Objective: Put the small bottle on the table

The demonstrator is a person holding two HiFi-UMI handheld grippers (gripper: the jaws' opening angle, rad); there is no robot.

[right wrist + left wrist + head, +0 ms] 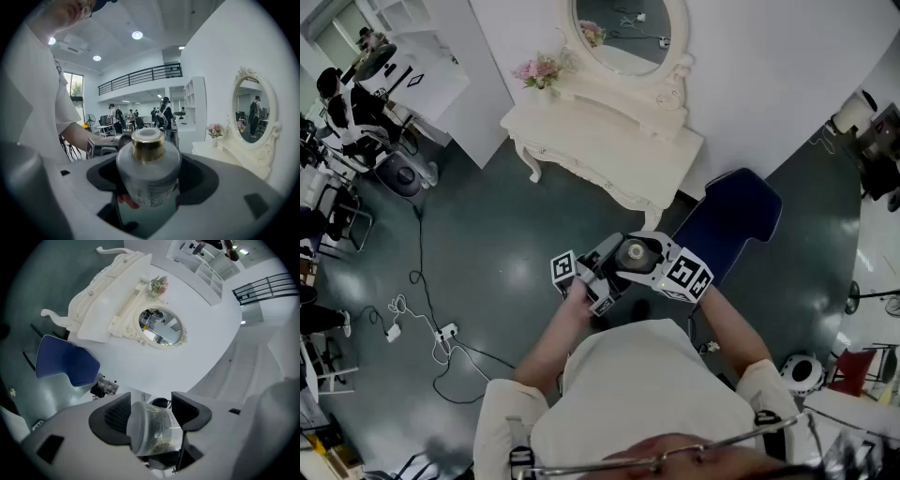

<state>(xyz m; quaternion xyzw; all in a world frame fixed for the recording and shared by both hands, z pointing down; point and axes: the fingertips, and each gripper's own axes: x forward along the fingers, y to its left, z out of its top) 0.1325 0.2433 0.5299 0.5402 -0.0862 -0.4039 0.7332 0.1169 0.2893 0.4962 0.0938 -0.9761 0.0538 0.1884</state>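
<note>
Frosted glass with a gold cap, the bottle (148, 166) stands upright between the pads of the right tongs (150, 180), which clamp its body. The left tongs (150, 416) gape wide around it from the opposite side and seem not to press. The tabletop (600, 148) lies ahead of both tongs and lower; the right looks set to carry it there
</note>
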